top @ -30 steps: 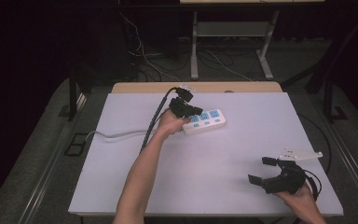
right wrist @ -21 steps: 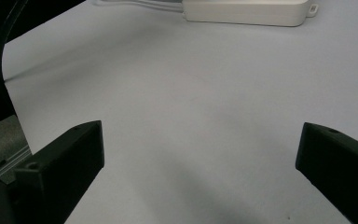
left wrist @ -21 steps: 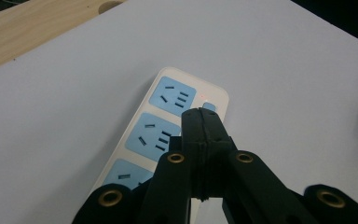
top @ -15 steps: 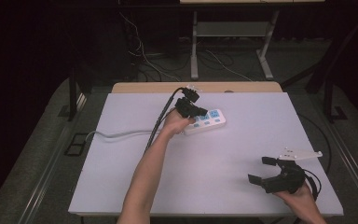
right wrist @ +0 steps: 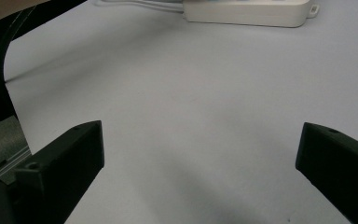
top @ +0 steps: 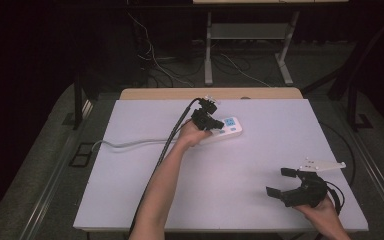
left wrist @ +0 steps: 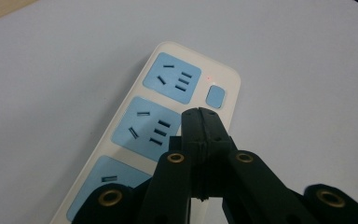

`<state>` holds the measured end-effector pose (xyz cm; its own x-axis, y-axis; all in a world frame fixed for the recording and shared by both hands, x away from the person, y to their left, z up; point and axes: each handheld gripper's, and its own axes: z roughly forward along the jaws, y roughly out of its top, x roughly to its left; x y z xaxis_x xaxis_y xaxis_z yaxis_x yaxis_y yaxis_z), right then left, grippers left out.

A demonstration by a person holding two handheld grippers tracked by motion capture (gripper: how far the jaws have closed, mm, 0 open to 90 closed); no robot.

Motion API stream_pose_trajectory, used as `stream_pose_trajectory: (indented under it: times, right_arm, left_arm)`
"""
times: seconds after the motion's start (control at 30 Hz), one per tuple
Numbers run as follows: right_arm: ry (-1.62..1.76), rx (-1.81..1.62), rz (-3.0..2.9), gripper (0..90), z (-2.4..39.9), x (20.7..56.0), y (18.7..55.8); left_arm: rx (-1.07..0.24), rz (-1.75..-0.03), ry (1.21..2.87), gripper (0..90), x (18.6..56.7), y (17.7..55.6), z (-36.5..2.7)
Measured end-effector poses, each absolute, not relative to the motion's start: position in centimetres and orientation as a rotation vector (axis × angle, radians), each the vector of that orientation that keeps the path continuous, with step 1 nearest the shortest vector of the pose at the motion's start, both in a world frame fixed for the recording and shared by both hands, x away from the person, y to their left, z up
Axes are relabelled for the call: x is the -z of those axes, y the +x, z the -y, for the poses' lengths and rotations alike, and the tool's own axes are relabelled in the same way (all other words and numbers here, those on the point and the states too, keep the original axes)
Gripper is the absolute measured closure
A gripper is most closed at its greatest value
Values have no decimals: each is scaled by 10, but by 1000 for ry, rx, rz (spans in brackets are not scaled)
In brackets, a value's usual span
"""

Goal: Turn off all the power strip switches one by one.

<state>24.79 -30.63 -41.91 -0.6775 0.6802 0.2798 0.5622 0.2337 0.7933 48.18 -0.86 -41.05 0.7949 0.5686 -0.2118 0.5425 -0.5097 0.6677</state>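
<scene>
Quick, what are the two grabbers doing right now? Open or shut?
Left gripper: shut, holding nothing, its tips over the power strip near the blue switch.
Right gripper: open wide, holding nothing, above the white table.

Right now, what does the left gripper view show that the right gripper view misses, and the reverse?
Left gripper view alone: the power strip's top face, with blue socket panels and a blue switch, and the left claw shut, its tips above the strip near that switch.

Right gripper view alone: the right claw open wide over bare table, the strip's side wall, and its grey cord trailing off.

Both share: the white table and the same power strip.
</scene>
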Motion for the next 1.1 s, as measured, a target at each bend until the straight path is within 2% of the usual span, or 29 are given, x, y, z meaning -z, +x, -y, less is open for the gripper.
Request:
stream_pose_trajectory:
  times: [1.1]
  right_arm:
    - [1192, -1431, -2373, 9, 306, 419, 248]
  left_arm:
    - [-15, -816, 2247, 897, 420, 482, 13]
